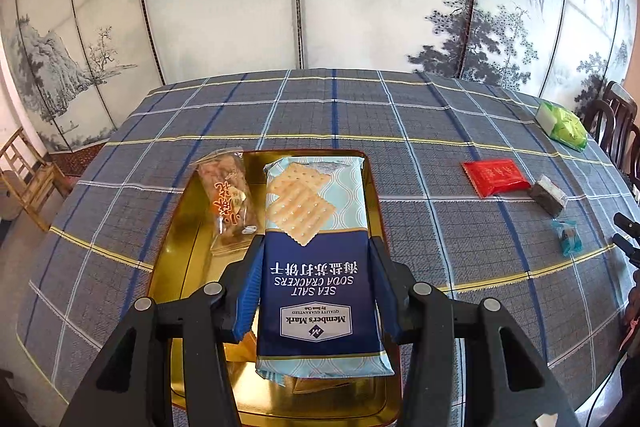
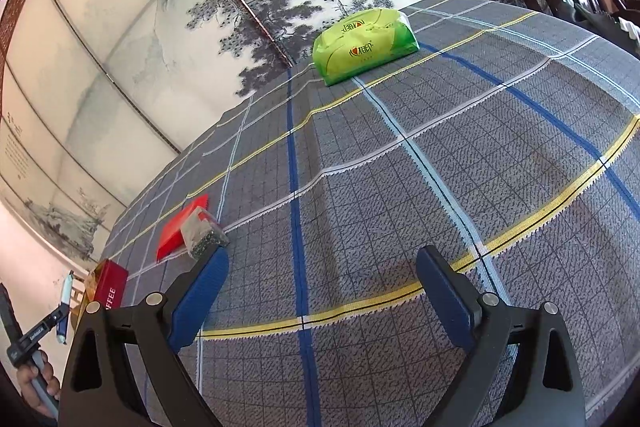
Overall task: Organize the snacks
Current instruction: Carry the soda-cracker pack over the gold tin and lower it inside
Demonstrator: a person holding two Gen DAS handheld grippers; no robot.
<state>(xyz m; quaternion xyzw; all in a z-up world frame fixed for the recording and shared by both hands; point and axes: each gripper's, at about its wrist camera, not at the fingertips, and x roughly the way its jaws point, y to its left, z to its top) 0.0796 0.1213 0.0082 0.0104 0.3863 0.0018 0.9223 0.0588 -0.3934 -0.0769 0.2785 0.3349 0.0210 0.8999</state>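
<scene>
— Over the gold tin (image 1: 176,227), what have the left tongs (image 1: 316,247) got?

— A blue packet of sea salt soda crackers (image 1: 316,227). The two blue pads pinch it by its sides, one on each long edge, and the packet sticks out ahead of them above the open tin, its printed lettering upside down to the camera.

— Anything already in the tin?

— A clear bag of brownish snacks with orange lettering (image 1: 228,203) leans against the tin's left wall, just beside the cracker packet. Something pale lies under the packet near the front, too hidden to name.

— And the tin itself?

— It sits on the table (image 1: 420,115), which wears a grey plaid cloth with blue, white and yellow lines.

— What is still loose on the cloth?

— Off to the right, a flat red packet (image 1: 496,177), a small dark wrapped block (image 1: 548,195) touching its corner, and a little teal-wrapped sweet (image 1: 568,235) nearer the edge. A green tissue pack (image 1: 564,125) lies farther back by the dark chairs.

— The right tongs (image 2: 322,275)?

— Spread wide with nothing between the pads, held above bare cloth. From that side the tin shows a red wall (image 2: 112,287) at the far left, and a hand (image 2: 38,383) grips the other tool's handle.

— Behind it all?

— A folding screen painted with ink pines and mountains (image 1: 460,11).
</scene>
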